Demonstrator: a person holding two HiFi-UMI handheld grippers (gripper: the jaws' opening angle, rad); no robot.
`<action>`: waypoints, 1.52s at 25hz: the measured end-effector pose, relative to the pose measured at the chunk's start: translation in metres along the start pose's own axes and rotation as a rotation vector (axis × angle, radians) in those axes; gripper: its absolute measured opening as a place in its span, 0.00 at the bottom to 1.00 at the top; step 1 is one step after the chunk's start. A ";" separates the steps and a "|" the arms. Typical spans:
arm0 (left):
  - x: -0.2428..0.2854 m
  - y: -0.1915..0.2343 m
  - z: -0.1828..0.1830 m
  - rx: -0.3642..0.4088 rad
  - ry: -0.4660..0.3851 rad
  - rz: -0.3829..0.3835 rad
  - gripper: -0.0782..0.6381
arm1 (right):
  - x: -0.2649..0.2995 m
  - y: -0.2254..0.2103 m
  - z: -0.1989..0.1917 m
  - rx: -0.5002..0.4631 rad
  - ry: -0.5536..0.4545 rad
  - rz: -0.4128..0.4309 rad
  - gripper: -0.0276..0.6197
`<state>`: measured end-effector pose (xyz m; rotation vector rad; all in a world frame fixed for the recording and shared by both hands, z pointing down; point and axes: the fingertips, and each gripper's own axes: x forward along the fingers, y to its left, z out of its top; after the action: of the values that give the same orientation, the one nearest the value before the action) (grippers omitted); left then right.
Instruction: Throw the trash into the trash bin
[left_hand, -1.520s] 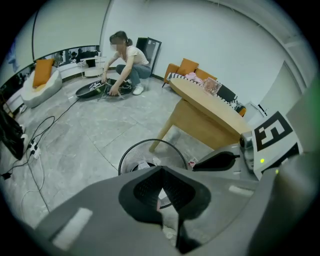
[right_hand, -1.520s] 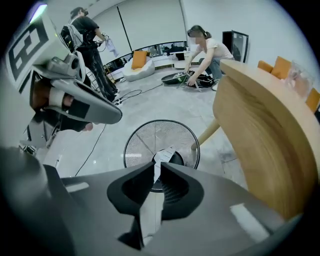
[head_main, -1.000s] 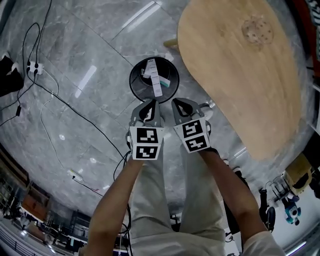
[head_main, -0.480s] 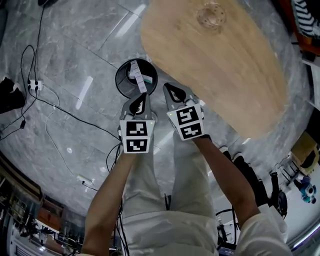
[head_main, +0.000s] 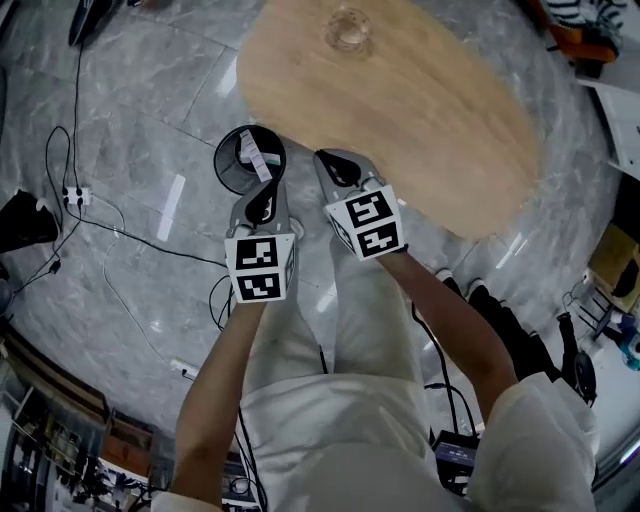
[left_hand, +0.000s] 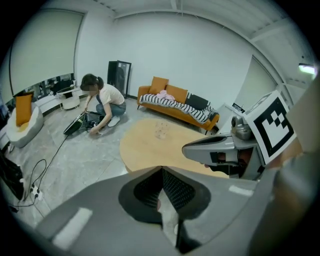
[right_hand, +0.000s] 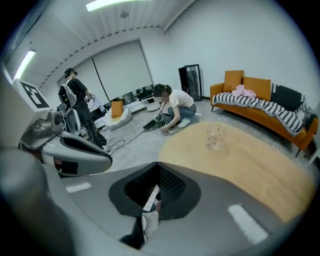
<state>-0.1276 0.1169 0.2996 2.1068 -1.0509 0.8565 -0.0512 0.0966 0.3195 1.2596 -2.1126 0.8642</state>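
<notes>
The black mesh trash bin stands on the grey floor by the wooden table's edge, with a white printed paper strip and other scraps inside. Both grippers hang side by side above and just near of it. The left gripper is shut, its tips touching with nothing between them. The right gripper is shut and empty too, next to the table edge. In the left gripper view, the left gripper frames the bin's mesh and white paper. Bin and strip show likewise under the right gripper in its own view.
An oval wooden table carries a clear glass. Black cables and a power strip lie on the floor at left. A person crouches on the floor; an orange sofa stands by the far wall. Another person stands at left.
Both grippers have risen away from the bin, still shut. The bin now looks smaller and farther left, and the table fills more of the top of the head view.
</notes>
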 end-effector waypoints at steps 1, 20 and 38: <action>-0.006 -0.009 0.007 0.000 -0.007 -0.009 0.11 | -0.011 0.000 0.007 -0.002 -0.013 0.006 0.08; -0.100 -0.118 0.094 0.191 -0.108 -0.074 0.11 | -0.182 0.035 0.082 -0.021 -0.149 0.059 0.08; -0.146 -0.205 0.179 0.271 -0.233 -0.210 0.11 | -0.299 0.003 0.132 0.036 -0.316 -0.038 0.08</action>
<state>0.0237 0.1443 0.0325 2.5421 -0.8426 0.6939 0.0590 0.1668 0.0199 1.5340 -2.3135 0.7275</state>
